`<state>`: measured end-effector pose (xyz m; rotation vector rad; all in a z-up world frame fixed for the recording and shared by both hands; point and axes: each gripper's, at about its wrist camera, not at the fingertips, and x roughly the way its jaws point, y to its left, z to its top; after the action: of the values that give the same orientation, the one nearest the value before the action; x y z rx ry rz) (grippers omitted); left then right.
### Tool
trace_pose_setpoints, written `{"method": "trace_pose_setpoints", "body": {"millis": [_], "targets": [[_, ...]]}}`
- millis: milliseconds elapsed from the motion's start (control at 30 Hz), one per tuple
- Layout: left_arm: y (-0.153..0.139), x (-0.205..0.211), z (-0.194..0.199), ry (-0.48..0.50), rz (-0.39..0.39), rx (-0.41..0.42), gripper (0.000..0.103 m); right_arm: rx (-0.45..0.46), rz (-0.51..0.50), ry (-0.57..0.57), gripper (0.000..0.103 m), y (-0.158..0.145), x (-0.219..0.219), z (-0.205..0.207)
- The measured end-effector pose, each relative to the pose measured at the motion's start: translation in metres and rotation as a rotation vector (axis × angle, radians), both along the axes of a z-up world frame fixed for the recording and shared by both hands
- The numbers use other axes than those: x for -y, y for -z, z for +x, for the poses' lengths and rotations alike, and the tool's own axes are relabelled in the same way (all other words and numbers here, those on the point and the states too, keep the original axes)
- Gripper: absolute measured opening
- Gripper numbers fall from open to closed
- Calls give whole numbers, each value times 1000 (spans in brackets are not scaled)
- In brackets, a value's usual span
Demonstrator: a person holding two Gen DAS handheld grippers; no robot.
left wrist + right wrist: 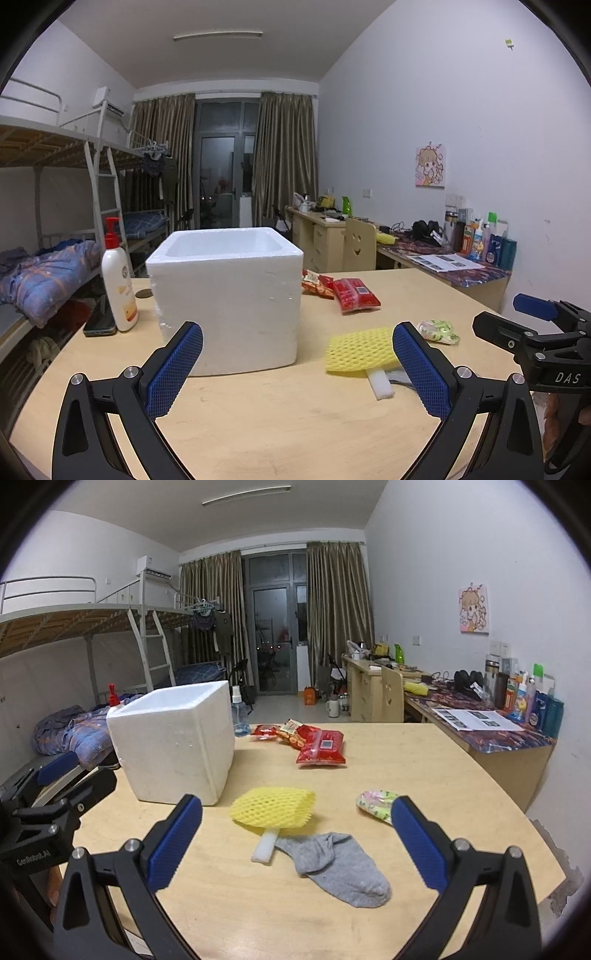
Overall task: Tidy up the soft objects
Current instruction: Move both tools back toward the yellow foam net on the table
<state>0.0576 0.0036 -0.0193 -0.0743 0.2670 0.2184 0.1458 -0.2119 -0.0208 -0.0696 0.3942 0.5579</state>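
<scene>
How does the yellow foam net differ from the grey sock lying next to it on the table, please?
The yellow foam net is bright, with an open mesh; the grey sock is dull, close-knit cloth. The foam net keeps a puffed, sleeve-like shape, while the sock lies flat and crumpled. The foam net sits farther from the right tongs than the sock. Both look soft and rest loose on the wooden table, ungripped.

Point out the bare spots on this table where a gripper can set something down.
Bare wood lies along the near edge, in front of the foam box and left of the grey sock. More lies on the far right, beyond the red snack packs. It is crowded around the yellow foam net, sock and green wrapper.
</scene>
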Motion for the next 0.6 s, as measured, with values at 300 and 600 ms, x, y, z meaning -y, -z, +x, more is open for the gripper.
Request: {"method": "trace_pose_setpoints", "body": {"millis": [300, 600], "targets": [[0, 3, 12, 42, -16, -26, 103, -17, -11, 13, 103, 2, 3, 6], [0, 15, 24, 123, -19, -36, 103, -35, 2, 71, 103, 3, 23, 9]]}}
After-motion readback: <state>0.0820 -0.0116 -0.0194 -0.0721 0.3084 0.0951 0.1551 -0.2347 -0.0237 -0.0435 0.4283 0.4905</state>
